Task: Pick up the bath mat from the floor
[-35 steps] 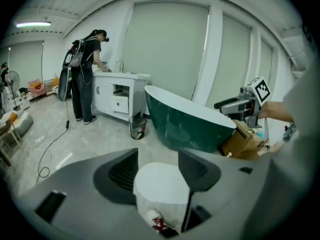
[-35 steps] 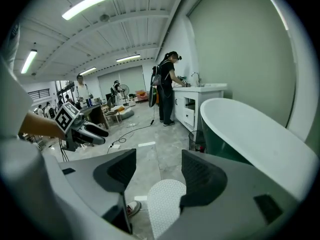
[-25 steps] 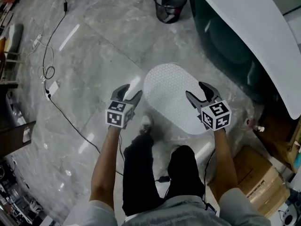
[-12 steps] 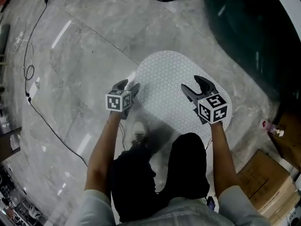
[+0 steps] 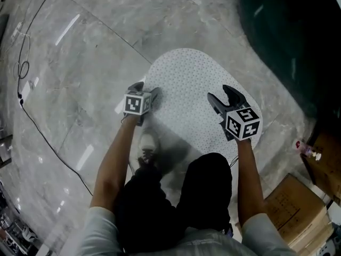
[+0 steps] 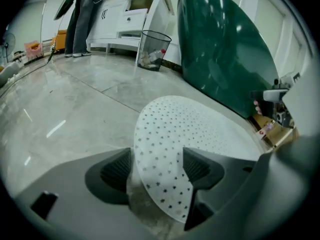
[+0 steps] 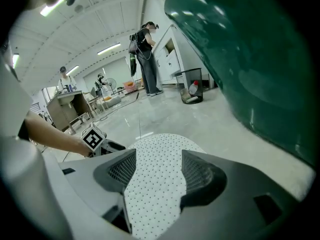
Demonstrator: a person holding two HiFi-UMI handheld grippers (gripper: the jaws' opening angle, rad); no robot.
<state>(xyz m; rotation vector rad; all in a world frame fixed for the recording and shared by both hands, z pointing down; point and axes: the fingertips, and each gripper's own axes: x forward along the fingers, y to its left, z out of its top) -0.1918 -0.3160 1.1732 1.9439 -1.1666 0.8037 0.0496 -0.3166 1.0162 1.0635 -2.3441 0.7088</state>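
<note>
The bath mat (image 5: 189, 89) is a white oval dotted with small holes, lying on the grey marble floor. My left gripper (image 5: 146, 92) is at the mat's left edge. In the left gripper view that edge (image 6: 162, 174) stands between the two pads of the left gripper (image 6: 155, 166), whose jaws are opening and do not press on it. My right gripper (image 5: 219, 93) hovers open above the right half of the mat. The right gripper view shows the mat (image 7: 155, 184) beneath the right gripper (image 7: 157, 171), with nothing held.
A dark green curved tub (image 5: 287, 36) rises close along the mat's right side. A cardboard box (image 5: 290, 207) and a small bottle (image 5: 306, 149) lie at lower right. A black cable (image 5: 32, 121) snakes over the floor at left. A wire bin (image 6: 152, 49) stands farther off.
Both grippers have moved forward and down toward the mat. The left one has gone from beside the mat to its left edge, and the camera has leaned in closer.
</note>
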